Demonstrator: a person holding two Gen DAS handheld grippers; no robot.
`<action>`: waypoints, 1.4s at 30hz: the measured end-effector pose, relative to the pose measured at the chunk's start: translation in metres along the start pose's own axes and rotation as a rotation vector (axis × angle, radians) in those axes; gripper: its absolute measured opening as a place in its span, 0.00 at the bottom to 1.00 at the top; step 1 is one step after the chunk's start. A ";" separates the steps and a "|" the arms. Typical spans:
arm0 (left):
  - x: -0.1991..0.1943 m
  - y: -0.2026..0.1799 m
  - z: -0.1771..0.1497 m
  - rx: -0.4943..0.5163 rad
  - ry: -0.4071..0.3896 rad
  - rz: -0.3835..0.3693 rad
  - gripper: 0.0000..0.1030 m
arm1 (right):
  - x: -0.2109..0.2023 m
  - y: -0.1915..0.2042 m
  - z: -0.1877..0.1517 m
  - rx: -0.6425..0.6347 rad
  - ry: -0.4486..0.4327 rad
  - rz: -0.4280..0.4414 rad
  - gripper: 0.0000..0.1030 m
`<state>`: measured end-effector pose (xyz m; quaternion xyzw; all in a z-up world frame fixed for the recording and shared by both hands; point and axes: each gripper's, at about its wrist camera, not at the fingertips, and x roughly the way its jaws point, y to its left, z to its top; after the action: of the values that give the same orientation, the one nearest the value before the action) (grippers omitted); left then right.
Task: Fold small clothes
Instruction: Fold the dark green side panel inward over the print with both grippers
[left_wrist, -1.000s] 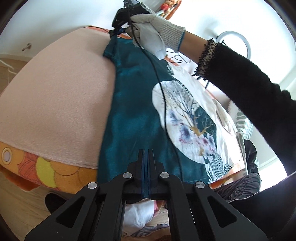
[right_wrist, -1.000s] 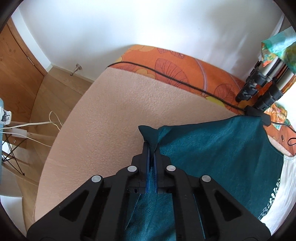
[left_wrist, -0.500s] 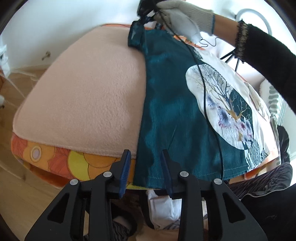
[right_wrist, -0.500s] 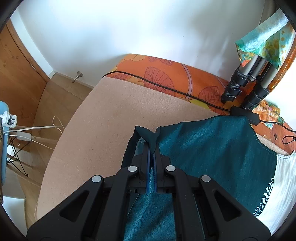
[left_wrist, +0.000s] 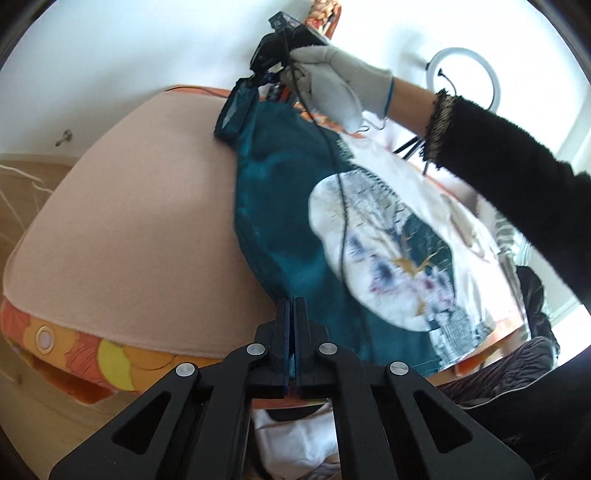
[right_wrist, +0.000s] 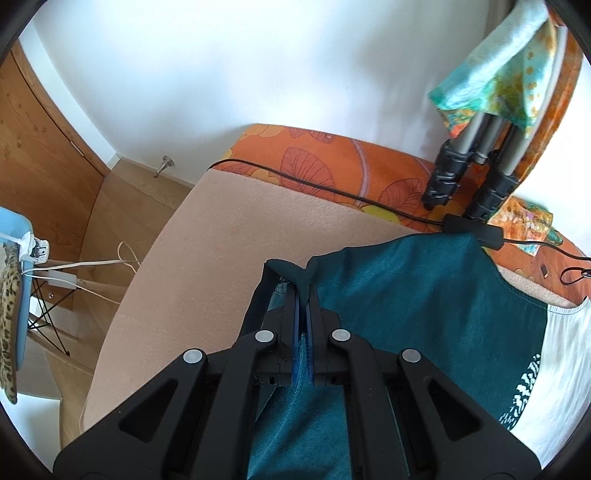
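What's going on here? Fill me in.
A person is folding a teal top with a round tree print on a pink blanket. The left gripper has just closed again and is shut on the top's near edge. The right gripper, in a gloved hand, is shut on the far sleeve corner, raised off the blanket. The rest of the top lies flat; no fold is made yet.

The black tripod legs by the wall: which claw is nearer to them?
Right. The right claw grips the teal garment at its far corner, close to the tripod legs. The left claw pinches the garment's near edge, across the bed.
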<state>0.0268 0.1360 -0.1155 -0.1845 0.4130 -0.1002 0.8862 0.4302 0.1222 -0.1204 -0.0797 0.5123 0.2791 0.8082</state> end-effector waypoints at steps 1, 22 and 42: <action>0.000 -0.004 0.002 0.007 -0.001 -0.013 0.00 | -0.004 -0.004 0.000 -0.002 -0.006 0.001 0.04; 0.055 -0.103 -0.007 0.291 0.155 -0.190 0.00 | -0.069 -0.172 -0.057 0.128 0.063 -0.128 0.04; 0.071 -0.108 -0.012 0.305 0.188 -0.201 0.00 | -0.070 -0.099 -0.112 -0.073 0.192 0.077 0.43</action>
<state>0.0598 0.0116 -0.1277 -0.0780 0.4534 -0.2661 0.8471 0.3725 -0.0322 -0.1272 -0.1159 0.5796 0.3194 0.7407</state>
